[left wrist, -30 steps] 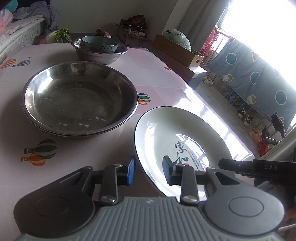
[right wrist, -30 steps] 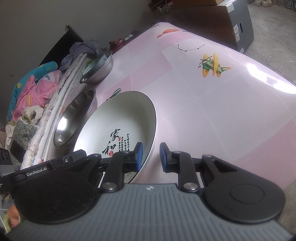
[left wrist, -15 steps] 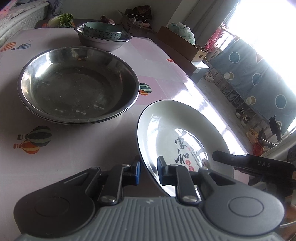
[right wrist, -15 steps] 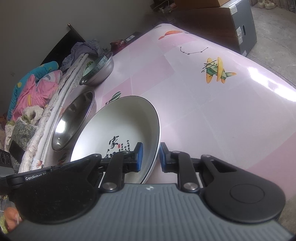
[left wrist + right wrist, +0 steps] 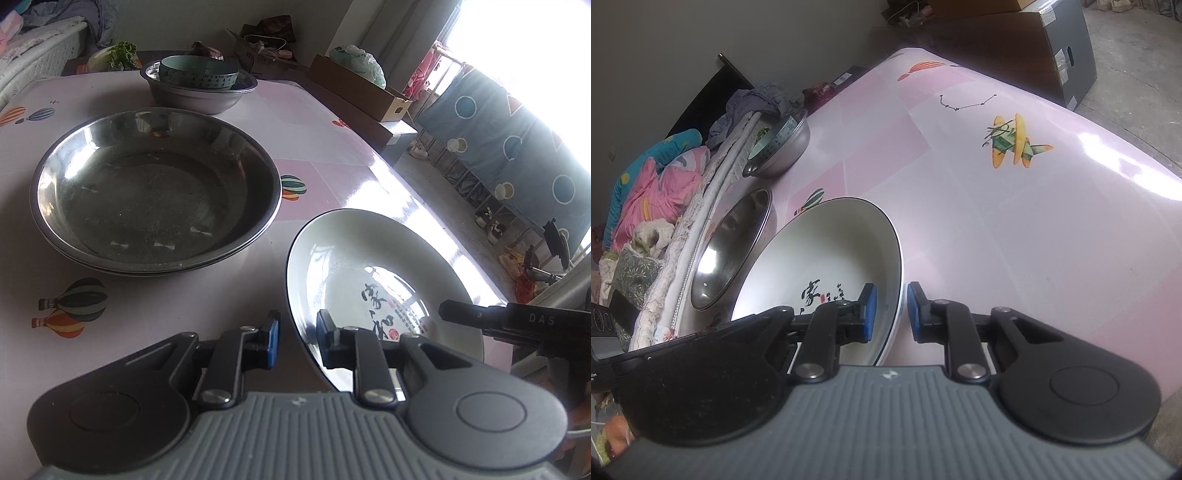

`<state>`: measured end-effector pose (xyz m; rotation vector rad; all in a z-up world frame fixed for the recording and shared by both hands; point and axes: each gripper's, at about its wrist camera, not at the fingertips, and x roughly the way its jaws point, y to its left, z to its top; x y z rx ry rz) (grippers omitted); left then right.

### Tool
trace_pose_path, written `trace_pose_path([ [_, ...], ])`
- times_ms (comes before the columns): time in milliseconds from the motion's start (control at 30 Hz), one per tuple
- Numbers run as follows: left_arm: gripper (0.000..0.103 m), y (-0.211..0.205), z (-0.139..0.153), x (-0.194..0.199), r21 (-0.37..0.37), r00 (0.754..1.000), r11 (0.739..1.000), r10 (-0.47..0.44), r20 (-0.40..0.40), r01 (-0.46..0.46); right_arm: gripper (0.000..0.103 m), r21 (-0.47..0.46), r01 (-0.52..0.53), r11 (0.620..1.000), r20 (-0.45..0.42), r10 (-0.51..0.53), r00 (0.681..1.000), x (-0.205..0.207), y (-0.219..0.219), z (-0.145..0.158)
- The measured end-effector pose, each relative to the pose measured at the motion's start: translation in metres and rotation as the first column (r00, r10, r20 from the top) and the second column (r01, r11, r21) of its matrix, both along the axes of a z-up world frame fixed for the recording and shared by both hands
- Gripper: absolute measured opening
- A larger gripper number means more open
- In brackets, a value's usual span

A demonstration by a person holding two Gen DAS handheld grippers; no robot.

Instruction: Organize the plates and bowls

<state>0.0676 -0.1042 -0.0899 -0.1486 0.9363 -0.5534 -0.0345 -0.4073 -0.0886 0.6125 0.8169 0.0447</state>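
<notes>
A: Where is the white plate (image 5: 369, 269) in this scene?

B: It sits tilted near the corner of the pink table (image 5: 325, 147), black lettering and a red seal showing in its well, its dark-edged rim caught between two grippers

A: And the left gripper (image 5: 297, 334)?

B: Its blue-padded fingers (image 5: 272, 332) straddle the plate's near rim, one pad outside and one inside the well. A gap shows beside the outer pad, so the jaws read as released rather than clenched

A: The right gripper (image 5: 889, 314)?

B: Same story on the opposite edge, seen from the right wrist view, where the plate (image 5: 827, 266) runs between the pads. One finger is inside the well, the other outside; whether they pinch the rim I cannot tell

A: What lies beyond?

B: Just beside the plate stands a wide steel basin (image 5: 155, 188), which appears to rest in a second one. Farther back a smaller steel bowl (image 5: 199, 94) holds a pale green patterned bowl (image 5: 199, 72). Hot-air balloon prints (image 5: 74, 308) dot the tablecloth

A: And off the table?

B: A cardboard box (image 5: 362, 92) with a plastic bag (image 5: 358, 64) on top, bright window light, and a blue cloth with circles (image 5: 517, 140). From the right wrist, pink and blue bedding (image 5: 653, 181) is piled along the table's far side
</notes>
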Motion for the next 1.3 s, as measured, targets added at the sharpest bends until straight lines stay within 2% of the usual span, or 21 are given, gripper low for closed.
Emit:
trace_pose_path([
  [267, 0.019, -0.008, 0.0, 0.005, 0.009, 1.0, 1.0, 0.002, 0.004, -0.002, 0.017, -0.037, -0.025, 0.999, 0.003, 0.025, 1.0, 0.003, 0.007, 0.002],
  [633, 0.018, -0.002, 0.0, -0.001, -0.014, 1.0, 1.0, 0.012, -0.025, -0.012, 0.018, -0.042, -0.027, 0.999, 0.022, 0.028, 0.999, 0.011, 0.006, 0.0],
  [1300, 0.018, 0.001, -0.002, -0.003, -0.034, 0.999, 0.999, 0.03, -0.024, -0.031, 0.018, -0.047, -0.02, 0.999, 0.04, 0.022, 0.999, 0.009, 0.007, -0.002],
])
